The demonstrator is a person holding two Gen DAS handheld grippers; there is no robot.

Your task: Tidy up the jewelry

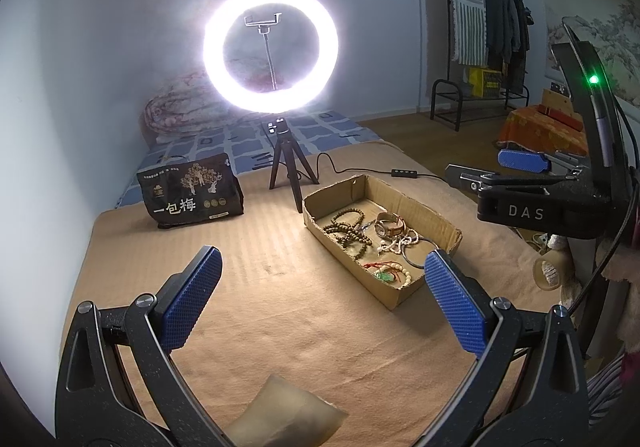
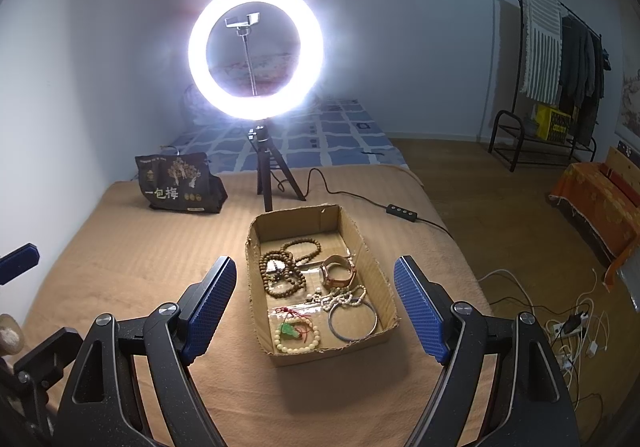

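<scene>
A shallow cardboard box (image 2: 362, 243) sat open on the tan blanket (image 2: 160, 247), holding the jewelry: brown bead strands (image 2: 280, 271) at the far end, a wristwatch (image 2: 339, 271) beside them, a tangle of pale beads (image 2: 344, 297), a thin bangle (image 2: 353, 321), and nearest, a cream bead bracelet (image 2: 298, 339) with a green pendant (image 2: 289, 332) on red cord. The right gripper (image 2: 316, 311) hung just short of the box with its blue-padded jaws spread wide and nothing between them; its body read "DAS" in the left view. The left gripper (image 1: 322, 297) was beside the box, jaws likewise spread and empty. Behind the box stood a lit ring light (image 2: 256, 51) on a small tripod (image 2: 266, 175), its cable and inline switch (image 2: 401, 212) trailing across the blanket. A black bag (image 1: 192, 191) printed "一包梅" lay at the far left. Beyond were a blue checked sheet (image 2: 320, 131), wooden floor (image 2: 480, 183), and a clothes rack (image 2: 560, 59) against the pale wall.
</scene>
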